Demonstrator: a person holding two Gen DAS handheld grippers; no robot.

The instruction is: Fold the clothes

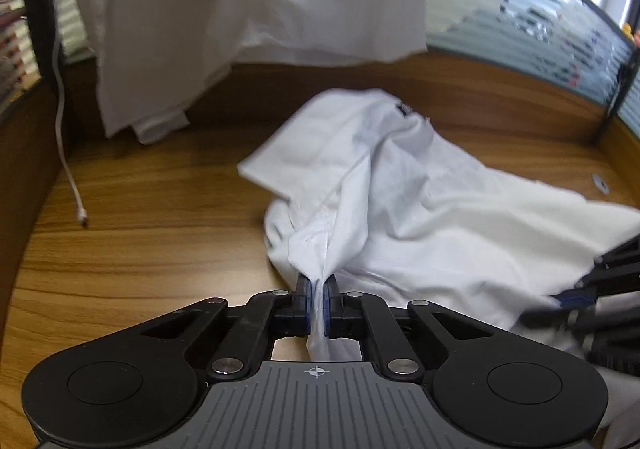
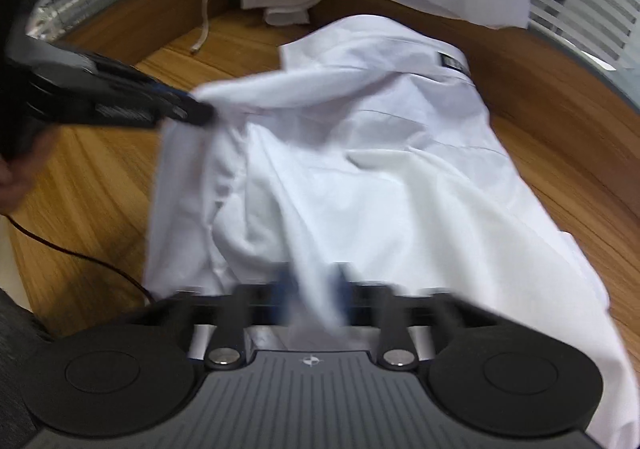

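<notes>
The left gripper [image 1: 318, 299] pinches a fold of the white shirt [image 1: 400, 201], which lies crumpled on the wooden table [image 1: 140, 249].

A white shirt [image 1: 420, 209] with a dark label [image 2: 450, 61] lies on a brown wood-grain table [image 1: 140, 229].

The left gripper [image 1: 317, 303] has its jaws pinched tight on a fold of the shirt [image 1: 420, 201]. The right gripper [image 2: 310, 299], blurred in its own view, has its jaws closed on the shirt's near edge, to the left one's right.
</notes>
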